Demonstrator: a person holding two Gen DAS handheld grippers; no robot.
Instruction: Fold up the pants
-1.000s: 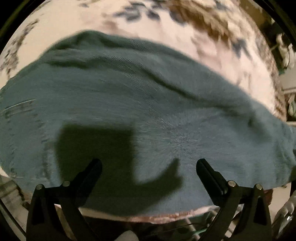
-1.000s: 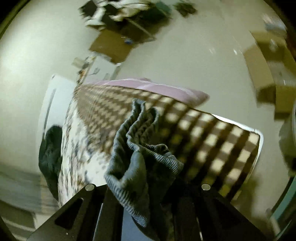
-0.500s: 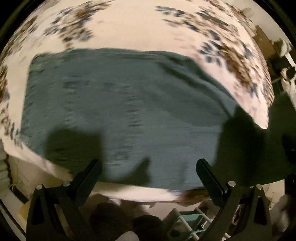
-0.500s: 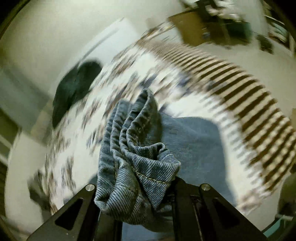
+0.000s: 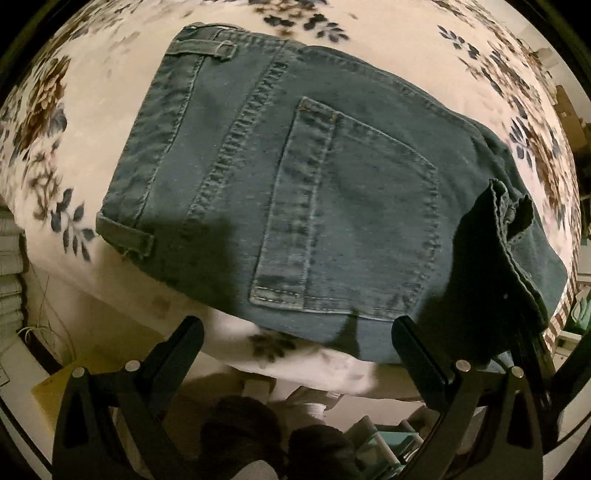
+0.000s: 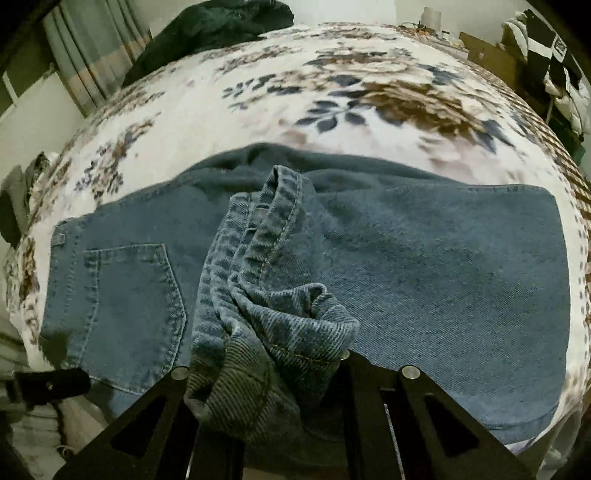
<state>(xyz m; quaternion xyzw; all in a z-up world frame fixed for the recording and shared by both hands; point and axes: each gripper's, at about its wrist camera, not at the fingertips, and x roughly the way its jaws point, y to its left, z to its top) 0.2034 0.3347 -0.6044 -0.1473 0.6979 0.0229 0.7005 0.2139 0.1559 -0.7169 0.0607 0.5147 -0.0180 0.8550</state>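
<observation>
Where a second ago the right wrist view looked out at walls and a checked cover, it now looks down on the jeans [image 6: 424, 266] spread across the bed. Right gripper [image 6: 280, 369] has swung the bunched leg hem [image 6: 266, 280] back over the garment, toward the seat end. Left wrist view has pulled back from plain denim to show waistband [image 5: 147, 122] and back pocket [image 5: 347, 218] sharply.

Reading: the lengthwise fold is already in, and the hem is being carried across for the crosswise fold. Hem not yet laid down.

Grip states:
- right gripper: fingers pressed together on the hem, cloth bulging up between them
- left gripper [image 5: 295, 343]: fingers spread wide, nothing between them, hovering off the bed's near edge just short of the jeans

Materials:
- jeans: mid-blue denim, stiff twill weave, heavy double stitching round the pocket, belt loops [image 5: 127, 238] standing proud. Body lies flat, few wrinkles
- hem: thick rolled seam, crumpled in ridged folds, holds its shape
- floral blanket [image 6: 332, 92]: pale, soft, slightly fuzzy, brown and blue flower print; jeans rest on it near the front edge
- dark garment [image 6: 207, 22] heaped at the far side of the bed
</observation>
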